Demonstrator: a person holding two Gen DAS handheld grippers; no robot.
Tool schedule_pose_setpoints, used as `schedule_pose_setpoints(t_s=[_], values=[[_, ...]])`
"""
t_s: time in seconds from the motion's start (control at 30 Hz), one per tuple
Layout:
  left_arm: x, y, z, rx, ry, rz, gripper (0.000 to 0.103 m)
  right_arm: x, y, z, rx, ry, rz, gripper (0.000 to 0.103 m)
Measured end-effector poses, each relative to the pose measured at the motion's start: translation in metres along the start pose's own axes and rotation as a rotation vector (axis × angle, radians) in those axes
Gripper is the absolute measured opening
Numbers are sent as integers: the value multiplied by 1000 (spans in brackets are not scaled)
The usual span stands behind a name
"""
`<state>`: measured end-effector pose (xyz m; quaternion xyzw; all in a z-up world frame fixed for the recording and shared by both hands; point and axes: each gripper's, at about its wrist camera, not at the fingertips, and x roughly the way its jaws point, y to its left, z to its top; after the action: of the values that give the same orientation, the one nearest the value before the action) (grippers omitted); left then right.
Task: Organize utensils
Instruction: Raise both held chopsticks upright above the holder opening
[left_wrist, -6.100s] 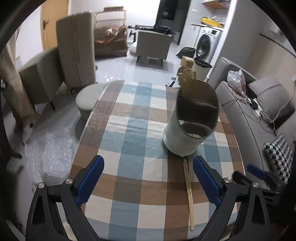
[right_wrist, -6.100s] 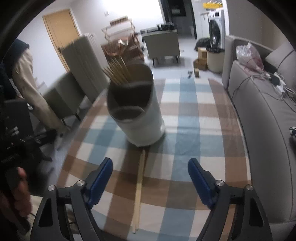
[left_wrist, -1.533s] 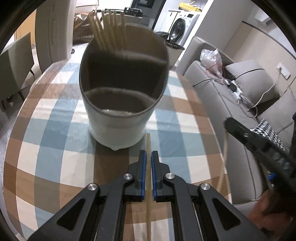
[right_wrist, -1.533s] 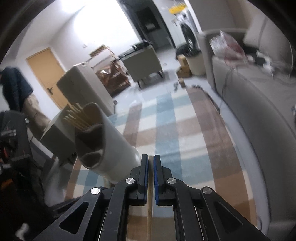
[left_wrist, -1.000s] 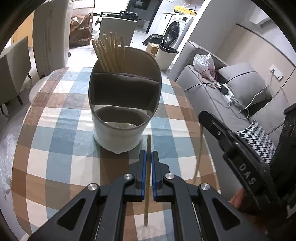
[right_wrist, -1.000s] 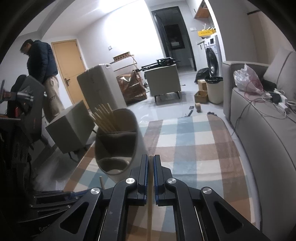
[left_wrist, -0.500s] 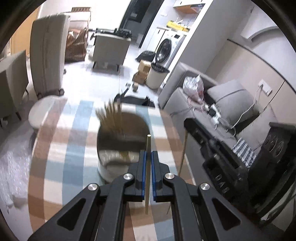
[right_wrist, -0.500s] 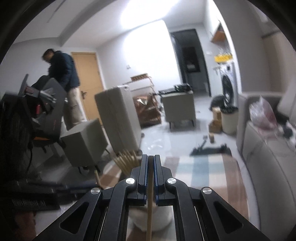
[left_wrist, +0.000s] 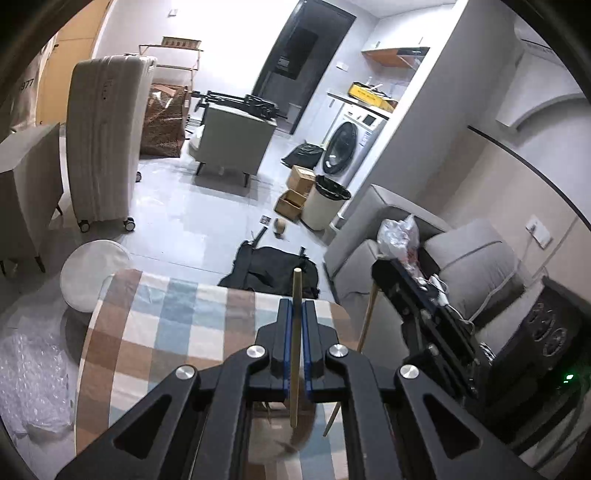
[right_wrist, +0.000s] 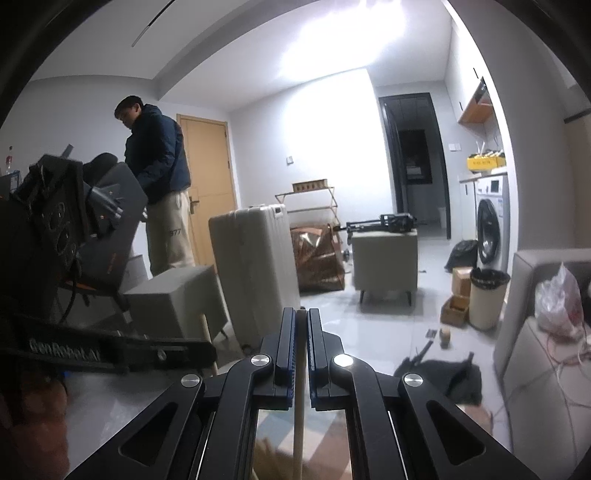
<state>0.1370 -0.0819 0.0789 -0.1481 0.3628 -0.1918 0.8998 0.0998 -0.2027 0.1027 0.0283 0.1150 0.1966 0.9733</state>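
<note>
My left gripper (left_wrist: 294, 308) is shut on a wooden chopstick (left_wrist: 294, 343) that stands upright, its lower end over the white utensil holder (left_wrist: 280, 443), which shows only partly below the jaws. My right gripper (right_wrist: 302, 317) is shut on a second chopstick (right_wrist: 298, 417), also upright. The right gripper's chopstick (left_wrist: 367, 321) shows in the left wrist view, just right of mine. Tips of chopsticks standing in the holder (right_wrist: 266, 459) show at the bottom of the right wrist view. The left gripper's body (right_wrist: 110, 354) is at the left there.
The checked tablecloth (left_wrist: 155, 332) covers the table below. A grey sofa (left_wrist: 461, 258) runs along the right. A white stool (left_wrist: 92, 273), a suitcase (left_wrist: 103, 144) and a black bag (left_wrist: 269, 269) stand on the floor beyond. A person (right_wrist: 159, 184) stands at the far left.
Both grippers have lifted and tilted up with their chopsticks, so the holder has dropped to the bottom of both views. Six seconds ago both were open and the chopsticks lay on the table.
</note>
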Motion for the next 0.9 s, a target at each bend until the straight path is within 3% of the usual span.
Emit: schedule_pose_setpoints(t_s=[0.37, 0.63, 0.9], values=[[17, 23, 11, -63, -23, -31, 0, 48, -1, -12, -30, -21, 34, 5], [16, 21, 22, -87, -40, -50, 0, 54, -8, -9, -28, -19, 24, 5], [23, 26, 1, -78, -30, -58, 0, 57, -7, -23, -42, -11, 31, 5]])
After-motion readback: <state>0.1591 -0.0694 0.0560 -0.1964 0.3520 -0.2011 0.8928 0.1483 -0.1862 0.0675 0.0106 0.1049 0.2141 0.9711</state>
